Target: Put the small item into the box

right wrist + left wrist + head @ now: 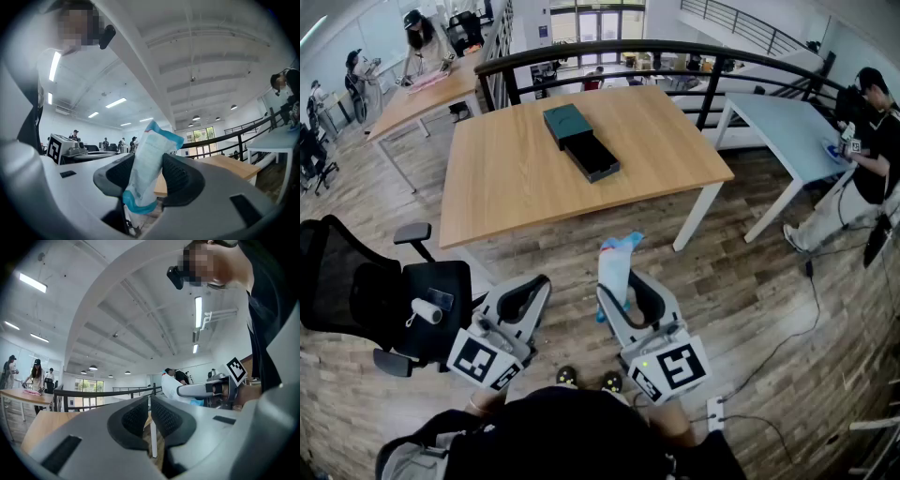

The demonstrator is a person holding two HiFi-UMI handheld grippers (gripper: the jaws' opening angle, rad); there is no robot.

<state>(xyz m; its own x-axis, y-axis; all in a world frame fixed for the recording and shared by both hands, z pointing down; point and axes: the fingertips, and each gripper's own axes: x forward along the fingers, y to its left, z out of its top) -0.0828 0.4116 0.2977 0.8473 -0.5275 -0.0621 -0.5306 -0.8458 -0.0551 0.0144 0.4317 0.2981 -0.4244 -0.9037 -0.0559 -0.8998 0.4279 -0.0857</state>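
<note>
Wooden table (511,187), open office: dark box (580,141) at centre, long axis eleven-to-five, tray slid out at the five end. Right gripper (623,281): clamped on white-blue packet (617,255), upright between the pads. The box lies at twelve, well apart; this is the nearer arm. Left gripper (530,289): closed, empty.

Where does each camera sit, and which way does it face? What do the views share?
Head view: on the person's head, facing steeply down at the table and box; left tongs, right tongs, shoes show.
Left gripper view: on the left tongs, facing level toward the table; right tongs at right.
Right gripper view: on the right tongs, along jaws gripping the packet; left tongs at left.
Shared: all show the table and packet.
</note>
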